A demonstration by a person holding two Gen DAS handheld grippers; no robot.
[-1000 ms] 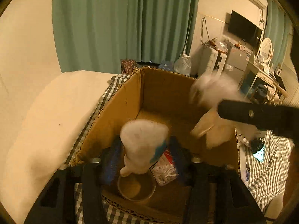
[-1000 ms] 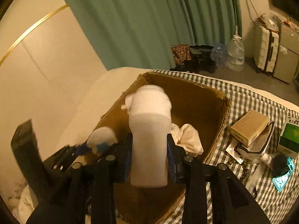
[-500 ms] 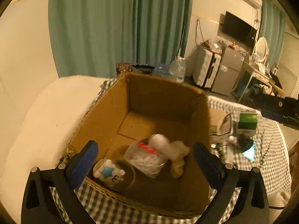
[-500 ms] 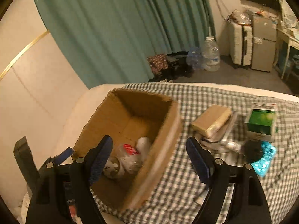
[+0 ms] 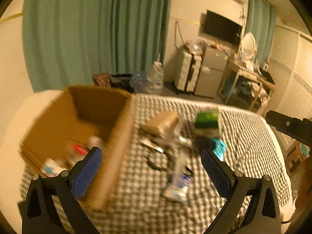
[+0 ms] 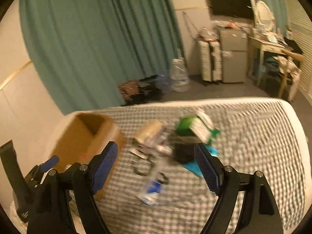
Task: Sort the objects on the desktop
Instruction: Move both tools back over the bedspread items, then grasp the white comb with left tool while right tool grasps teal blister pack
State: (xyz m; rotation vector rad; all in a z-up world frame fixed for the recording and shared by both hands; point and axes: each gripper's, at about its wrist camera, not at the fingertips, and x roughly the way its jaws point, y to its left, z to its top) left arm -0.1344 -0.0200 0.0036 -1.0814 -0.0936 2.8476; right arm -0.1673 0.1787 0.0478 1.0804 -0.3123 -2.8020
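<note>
Left gripper [image 5: 151,159] and right gripper [image 6: 156,159]: fingers spread, nothing held. Open brown cardboard box [image 5: 117,128] on checkered cloth [image 5: 243,136] holds small items (blurred); green carton [image 6: 186,127] lies among clutter beside it.

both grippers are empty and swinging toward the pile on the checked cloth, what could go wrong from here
Both views are motion-blurred, so aim may be off: the open left gripper or right gripper might knock the small white-and-blue packet away instead of pinching it.

The leftover items are crowded together: the green box, tan box and black cord loop. A grab could snag a neighbour.

The brown cardboard box sits close; a finger could clip its wall.
</note>
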